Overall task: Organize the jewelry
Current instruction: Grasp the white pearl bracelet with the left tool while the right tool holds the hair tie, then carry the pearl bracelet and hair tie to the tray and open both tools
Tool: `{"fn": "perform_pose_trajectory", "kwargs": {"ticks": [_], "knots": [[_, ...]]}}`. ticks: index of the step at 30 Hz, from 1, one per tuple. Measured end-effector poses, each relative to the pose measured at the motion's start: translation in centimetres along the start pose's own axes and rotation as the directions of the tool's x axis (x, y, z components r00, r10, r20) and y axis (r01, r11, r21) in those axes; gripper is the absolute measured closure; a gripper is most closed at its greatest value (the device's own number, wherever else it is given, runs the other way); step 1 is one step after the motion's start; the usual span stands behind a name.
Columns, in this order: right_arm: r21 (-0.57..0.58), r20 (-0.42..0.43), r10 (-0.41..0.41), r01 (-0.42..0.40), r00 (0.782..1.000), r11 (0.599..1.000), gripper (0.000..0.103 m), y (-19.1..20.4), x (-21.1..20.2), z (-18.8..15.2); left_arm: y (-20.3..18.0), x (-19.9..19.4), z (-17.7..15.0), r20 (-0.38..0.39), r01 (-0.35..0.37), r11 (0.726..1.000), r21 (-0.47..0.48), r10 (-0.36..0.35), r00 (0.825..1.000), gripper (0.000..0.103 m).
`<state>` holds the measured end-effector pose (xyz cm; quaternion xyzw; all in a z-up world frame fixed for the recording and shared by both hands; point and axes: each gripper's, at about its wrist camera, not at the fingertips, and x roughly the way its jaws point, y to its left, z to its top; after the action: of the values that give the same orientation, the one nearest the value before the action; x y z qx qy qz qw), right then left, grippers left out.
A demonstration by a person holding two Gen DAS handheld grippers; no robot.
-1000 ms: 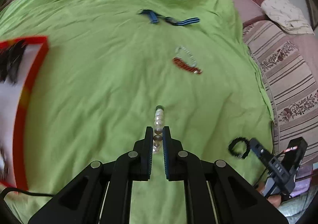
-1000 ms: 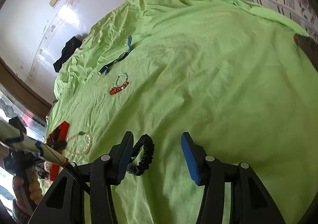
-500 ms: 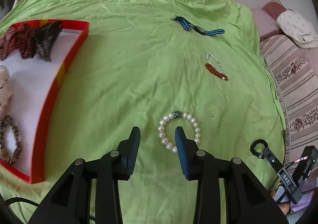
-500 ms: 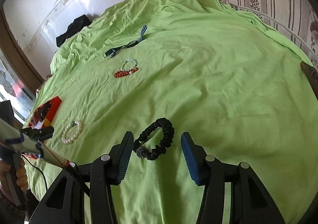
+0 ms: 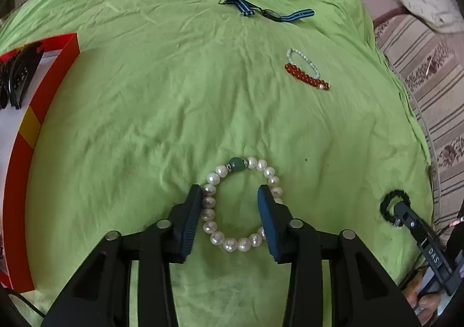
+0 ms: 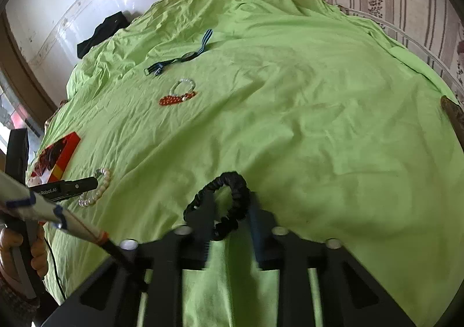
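Both grippers down on the green sheet [image 5: 162,112], each over a bracelet.

Left gripper [image 5: 229,218] stands part open, jaws just closing, straddling the pearl bracelet [image 5: 242,243]: one finger outside its left side, the other over its right, no grip visible. Right gripper [image 6: 229,221], blurred, jaws just closing on the black scrunchie [image 6: 235,182], near finger inside the loop. Farther off: red beads [image 5: 307,77], striped watch [image 5: 268,12], red tray [image 5: 27,135] left.

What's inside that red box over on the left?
In the red box, on its white floor, lie dark hair clips. The rest of the inside runs past the picture's edge, so anything else in it cannot be seen here.
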<state>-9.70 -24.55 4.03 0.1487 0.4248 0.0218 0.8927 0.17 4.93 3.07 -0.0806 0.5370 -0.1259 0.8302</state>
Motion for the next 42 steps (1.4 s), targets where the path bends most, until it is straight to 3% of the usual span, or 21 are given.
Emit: {"fn": "perform_pose_trajectory", "kwargs": {"ticks": [1,10,16,21,30,42], "knots": [[-0.005,0.001,-0.002,0.002,1.000,1.000,0.091,0.1,0.0,0.0,-0.1,-0.2,-0.1,-0.010,0.007,1.000,0.000,-0.007,1.000,0.094],[-0.056,0.091,-0.057,0.063,0.994,0.996,0.093,2.0,-2.8,-1.0,-1.7,-6.1,-1.8,0.079,0.076,0.997,0.013,-0.076,0.994,0.094],[-0.064,0.113,-0.024,0.031,0.993,0.997,0.093,3.6,-5.6,-0.9,-2.1,-11.6,-3.5,0.150,0.072,0.997,0.038,-0.077,0.986,0.094],[-0.037,0.105,0.047,-0.044,0.993,0.998,0.093,4.8,-7.2,-0.2,-1.4,-15.5,-4.8,0.216,0.054,0.998,0.033,-0.060,0.975,0.094],[-0.151,0.085,0.119,-0.105,0.989,0.983,0.093,10.8,-8.2,0.7,3.1,-19.5,-6.2,0.275,-0.006,0.999,-0.032,0.015,0.961,0.094],[-0.343,0.004,0.195,-0.182,0.981,0.922,0.093,21.6,-5.7,2.1,10.7,-21.9,-3.1,0.281,-0.054,0.994,-0.097,0.080,0.956,0.094]]}}
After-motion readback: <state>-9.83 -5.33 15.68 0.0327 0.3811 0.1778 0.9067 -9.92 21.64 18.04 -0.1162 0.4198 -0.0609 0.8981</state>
